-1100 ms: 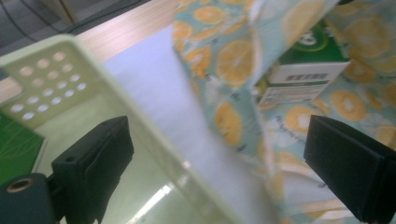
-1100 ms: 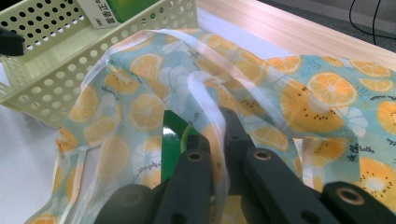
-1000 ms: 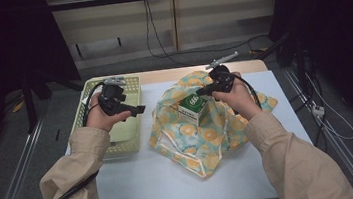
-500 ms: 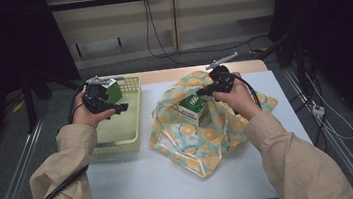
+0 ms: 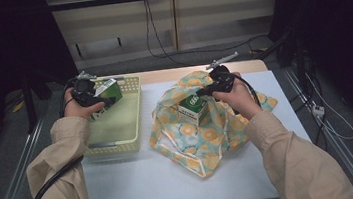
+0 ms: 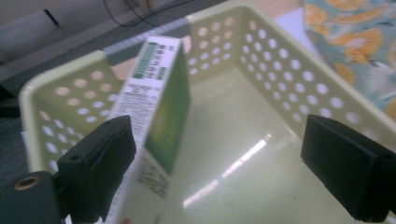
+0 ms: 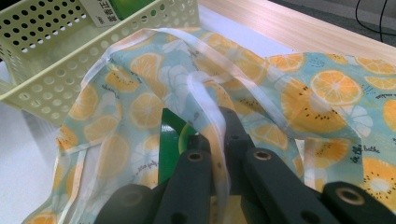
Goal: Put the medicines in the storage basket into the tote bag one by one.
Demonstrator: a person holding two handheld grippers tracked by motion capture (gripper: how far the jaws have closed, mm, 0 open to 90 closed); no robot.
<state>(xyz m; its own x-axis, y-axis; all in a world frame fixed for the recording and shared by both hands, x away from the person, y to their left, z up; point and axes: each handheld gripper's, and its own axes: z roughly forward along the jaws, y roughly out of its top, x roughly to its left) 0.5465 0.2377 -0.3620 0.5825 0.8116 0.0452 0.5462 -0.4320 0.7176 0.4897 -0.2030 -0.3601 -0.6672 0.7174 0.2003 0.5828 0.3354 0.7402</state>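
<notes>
A green and white box (image 5: 107, 91) stands tilted over the far left of the pale yellow basket (image 5: 119, 146). My left gripper (image 5: 107, 102) is open around it. In the left gripper view the box (image 6: 163, 107) leans on the left jaw, with a wide gap to the right jaw of the left gripper (image 6: 219, 140). My right gripper (image 5: 199, 93) is shut on the white strap (image 7: 205, 93) of the orange-print cloth bag (image 5: 204, 136) and holds it up. A second green box (image 5: 193, 106) stands inside the bag, partly hidden by cloth.
The basket's perforated wall (image 7: 46, 46) lies just left of the bag. White tabletop (image 5: 139, 184) stretches in front of both. A wooden strip (image 5: 162, 76) runs along the table's far edge, with cables on the floor beyond.
My left hand has moved left and back over the basket, and the green box has come into view at its jaws. The right hand and the bag have stayed still.
</notes>
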